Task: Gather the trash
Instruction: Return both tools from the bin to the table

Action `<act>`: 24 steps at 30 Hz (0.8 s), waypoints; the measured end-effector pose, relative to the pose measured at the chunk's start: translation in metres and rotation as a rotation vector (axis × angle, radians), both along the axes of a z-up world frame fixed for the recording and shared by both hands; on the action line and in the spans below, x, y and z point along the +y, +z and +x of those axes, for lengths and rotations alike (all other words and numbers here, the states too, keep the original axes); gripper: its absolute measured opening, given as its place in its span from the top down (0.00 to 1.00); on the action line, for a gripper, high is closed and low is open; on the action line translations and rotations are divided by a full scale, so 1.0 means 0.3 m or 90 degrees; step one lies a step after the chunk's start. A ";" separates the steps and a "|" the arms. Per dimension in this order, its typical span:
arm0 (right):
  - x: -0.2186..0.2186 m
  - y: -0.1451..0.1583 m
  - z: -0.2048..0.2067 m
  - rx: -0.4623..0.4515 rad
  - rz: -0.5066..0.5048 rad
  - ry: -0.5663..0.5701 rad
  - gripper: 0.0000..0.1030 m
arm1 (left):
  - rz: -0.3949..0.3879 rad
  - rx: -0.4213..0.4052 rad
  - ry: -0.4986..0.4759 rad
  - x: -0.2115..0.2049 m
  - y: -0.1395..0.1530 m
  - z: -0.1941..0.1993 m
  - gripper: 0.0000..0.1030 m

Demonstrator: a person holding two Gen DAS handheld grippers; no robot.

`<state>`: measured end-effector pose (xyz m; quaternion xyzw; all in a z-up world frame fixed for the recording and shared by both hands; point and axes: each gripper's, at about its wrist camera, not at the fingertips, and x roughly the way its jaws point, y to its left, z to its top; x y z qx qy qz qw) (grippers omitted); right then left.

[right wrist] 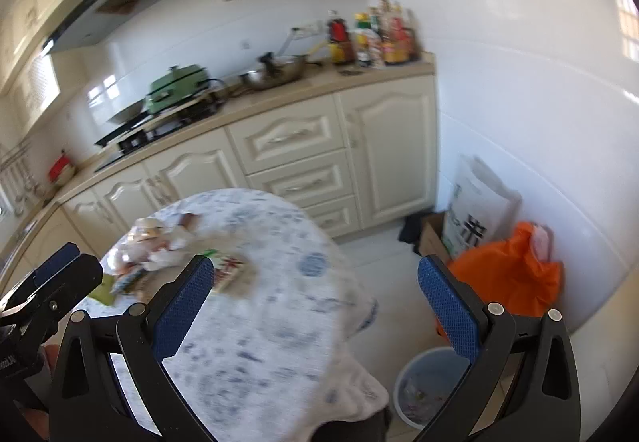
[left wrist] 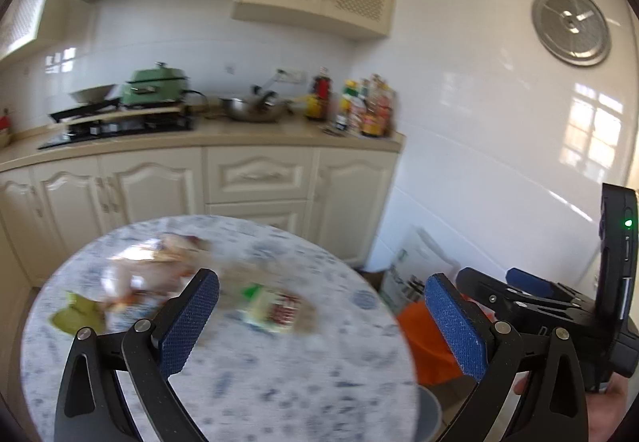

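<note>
Hovering above a round table [left wrist: 239,382] draped in a white cloth with a blue pattern, the left gripper [left wrist: 323,316] has its jaws spread wide and nothing between the blue pads [left wrist: 187,322]. The right gripper [right wrist: 315,306] is likewise wide open and empty, held over the table's right edge, with floor showing between its fingers.

The trash lies on the far half of the table, all of it blurred. A heap of crumpled clear and pale wrappers [left wrist: 147,266] sits furthest back; just in front of it, to the left, is a yellow-green scrap [left wrist: 76,314]. A little apart to the right lies a flat packet [left wrist: 275,308] — white and green with a red print. What the wrappers once held cannot be made out.

On the floor to the right of the table stands a pale round bin [right wrist: 423,390] with a few bits inside — seen best in the right wrist view. Behind it, by the white tiled wall, are an orange plastic bag [right wrist: 507,274], a white printed sack [right wrist: 475,210] and a cardboard box [right wrist: 431,238]. Cream cabinets [left wrist: 255,178] run along the back.
</note>
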<state>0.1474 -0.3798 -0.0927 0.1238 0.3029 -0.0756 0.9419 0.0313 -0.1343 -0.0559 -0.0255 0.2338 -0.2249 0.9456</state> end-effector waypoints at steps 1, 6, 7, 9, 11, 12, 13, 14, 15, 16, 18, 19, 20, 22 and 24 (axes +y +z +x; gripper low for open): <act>0.028 0.007 0.011 -0.003 -0.003 0.010 0.00 | -0.002 -0.004 0.011 0.034 0.002 -0.010 0.01; 0.175 0.042 0.060 -0.022 -0.025 0.058 0.00 | -0.003 -0.017 0.062 0.119 0.029 -0.048 0.01; 0.205 0.048 0.069 -0.027 -0.028 0.067 0.00 | -0.003 -0.019 0.071 0.128 0.039 -0.052 0.01; 0.250 0.056 0.084 -0.034 -0.032 0.078 0.00 | -0.005 -0.024 0.092 0.184 0.049 -0.067 0.01; 0.295 0.068 0.097 -0.039 -0.037 0.089 0.00 | -0.003 -0.031 0.114 0.232 0.059 -0.080 0.01; 0.323 0.074 0.106 -0.041 -0.044 0.096 0.00 | -0.001 -0.034 0.123 0.247 0.062 -0.085 0.01; 0.345 0.078 0.112 -0.041 -0.051 0.102 0.00 | 0.003 -0.039 0.136 0.276 0.064 -0.092 0.01; 0.370 0.080 0.118 -0.041 -0.059 0.110 0.00 | 0.007 -0.043 0.144 0.278 0.068 -0.100 0.01; 0.399 0.082 0.127 -0.040 -0.066 0.119 0.00 | 0.014 -0.047 0.159 0.302 0.065 -0.108 0.01; 0.415 0.081 0.128 -0.040 -0.071 0.125 0.00 | 0.023 -0.049 0.173 0.325 0.058 -0.113 0.01; 0.457 0.070 0.146 -0.033 -0.083 0.137 0.00 | 0.030 -0.046 0.193 0.373 0.039 -0.111 0.01; 0.476 0.059 0.159 -0.026 -0.089 0.142 0.00 | 0.032 -0.042 0.197 0.390 0.027 -0.106 0.01; 0.485 0.049 0.166 -0.021 -0.091 0.143 0.00 | 0.036 -0.035 0.204 0.409 0.013 -0.101 0.01; 0.504 0.020 0.187 -0.008 -0.093 0.145 0.00 | 0.045 -0.018 0.225 0.439 -0.020 -0.075 0.01; 0.514 -0.019 0.214 0.012 -0.094 0.145 0.00 | 0.048 -0.003 0.231 0.464 -0.046 -0.047 0.01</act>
